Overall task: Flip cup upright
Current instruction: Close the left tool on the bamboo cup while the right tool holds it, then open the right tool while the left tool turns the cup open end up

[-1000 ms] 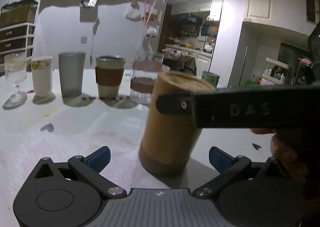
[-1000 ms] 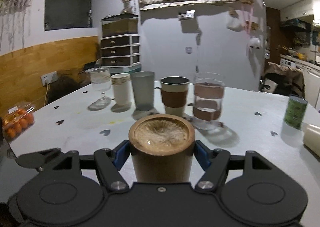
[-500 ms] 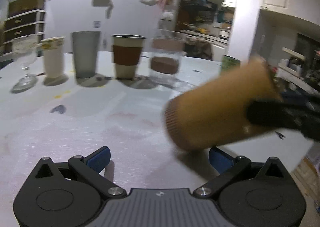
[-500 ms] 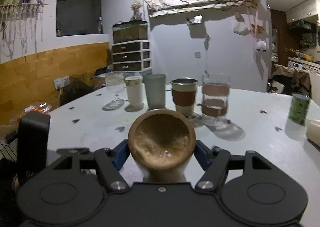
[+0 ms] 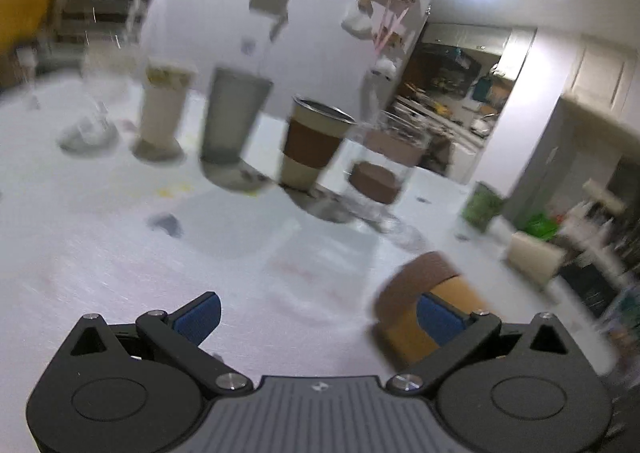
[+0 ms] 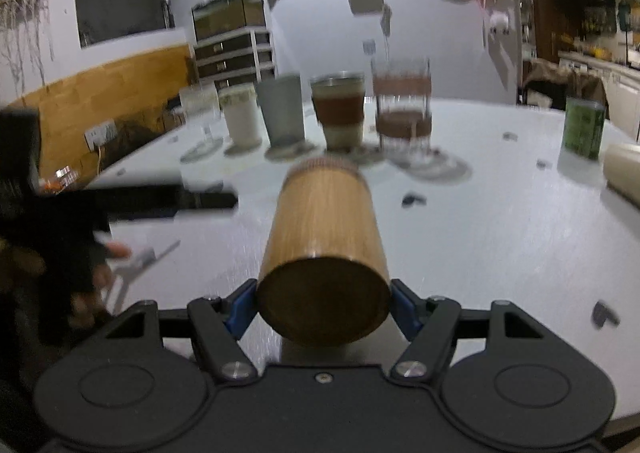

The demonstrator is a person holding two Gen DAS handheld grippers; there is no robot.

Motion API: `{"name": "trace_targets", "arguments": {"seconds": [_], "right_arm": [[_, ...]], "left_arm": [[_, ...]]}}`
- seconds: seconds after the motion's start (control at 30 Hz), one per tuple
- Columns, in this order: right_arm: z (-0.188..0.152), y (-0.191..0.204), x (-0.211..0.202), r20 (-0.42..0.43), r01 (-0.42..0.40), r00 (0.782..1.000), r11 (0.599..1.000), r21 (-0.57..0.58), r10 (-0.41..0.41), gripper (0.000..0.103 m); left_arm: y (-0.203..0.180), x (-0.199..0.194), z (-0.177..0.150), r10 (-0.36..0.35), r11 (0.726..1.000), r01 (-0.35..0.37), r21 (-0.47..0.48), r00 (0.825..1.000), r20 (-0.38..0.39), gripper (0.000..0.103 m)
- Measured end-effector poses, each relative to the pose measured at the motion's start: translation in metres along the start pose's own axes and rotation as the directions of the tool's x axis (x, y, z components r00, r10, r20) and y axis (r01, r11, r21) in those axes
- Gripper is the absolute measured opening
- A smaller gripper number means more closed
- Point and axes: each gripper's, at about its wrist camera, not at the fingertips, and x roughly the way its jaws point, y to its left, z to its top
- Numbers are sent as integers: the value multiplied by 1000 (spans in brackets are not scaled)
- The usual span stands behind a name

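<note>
The bamboo cup is clamped near its closed base between the blue pads of the right tool, held in the air over the near part of the table. Its long axis runs almost straight away from that tool, toward the far edge where a row of cups and glasses stands. The flat base faces the wrist camera and the darker ribbed rim end points away and slightly up, so the cup lies close to level, neither inverted nor upright.

The left tool has its jaws spread wide with nothing between them. In its view the cup sits off to the right, just behind the right-hand blue pad; whether they touch is lost in blur.

The turn looks roughly half done. What remains depends on the base swinging down under the rim, about an axis across the right tool's fingers, before the base meets the table. The right hand, already gripping, is the one placed to finish.
</note>
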Motion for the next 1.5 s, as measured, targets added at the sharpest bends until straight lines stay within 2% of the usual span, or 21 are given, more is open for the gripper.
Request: {"name": "trace_targets", "arguments": {"seconds": [0.07,0.13,0.2,0.27,0.37,0.47,0.6,0.67,0.73,0.77,0.8,0.93,1.03,1.1,1.17,1.3,1.33,1.37,1.4,1.5], "right_arm": [[1,3,0,1,8,1000,1000,-20,-8,70],[2,3,-1,1,8,1000,1000,-21,-8,70],[2,3,-1,0,5,1000,1000,-15,-5,70],[2,3,-1,0,3,1000,1000,-12,-3,70],[2,4,-1,1,4,1000,1000,-16,-4,70],[1,4,-1,7,0,1000,1000,-18,0,70],[-2,5,-2,17,-3,1000,999,-35,4,70],[-4,8,-4,20,-6,1000,999,-52,7,70],[-4,8,-4,23,0,1000,998,-57,1,70],[-4,8,-3,24,4,1000,998,-58,-3,70],[-3,8,-3,26,12,1000,998,-60,-10,70],[-4,11,-3,34,29,999,996,-86,-26,70],[-5,13,-2,40,23,999,994,-103,-19,70],[-3,15,-1,43,13,999,994,-107,-9,70],[-1,15,2,42,7,999,994,-110,-2,70],[4,22,7,42,4,999,992,-123,1,71],[5,24,7,46,7,999,992,-128,-1,76],[6,25,8,52,11,999,991,-131,-5,85],[6,26,7,58,12,998,991,-134,-4,89],[8,27,5,72,12,997,991,-135,-2,91]], "left_arm": [[5,8,9,-84,989,74,-128,994,-73,100],[9,21,16,-177,957,134,-258,973,-149,97],[9,33,20,-238,922,154,-355,949,-207,96],[3,43,20,-249,908,136,-395,936,-248,96],[-5,56,19,-242,906,113,-409,929,-280,96],[-11,68,20,-261,901,126,-415,922,-285,96],[-14,80,22,-280,890,146,-433,923,-264,96],[-17,82,23,-274,892,141,-429,925,-264,96],[-18,81,23,-261,901,135,-412,927,-268,90],[-19,81,23,-250,909,127,-398,929,-273,81],[-18,81,24,-242,913,122,-388,929,-278,77],[-13,78,24,-248,912,128,-390,929,-276,76],[-20,63,26,-226,936,150,-320,950,-217,76],[-34,43,26,-196,966,167,-198,970,-141,75],[-49,24,24,-169,984,164,-71,983,-70,75],[-66,0,19,-123,988,121,99,992,20,74],[-69,-4,18,-110,985,104,136,993,39,74],[-71,-8,17,-96,982,85,166,994,59,74],[-73,-11,17,-81,979,64,192,994,80,74],[-70,-15,18,-34,974,2,229,990,138,73]]}}
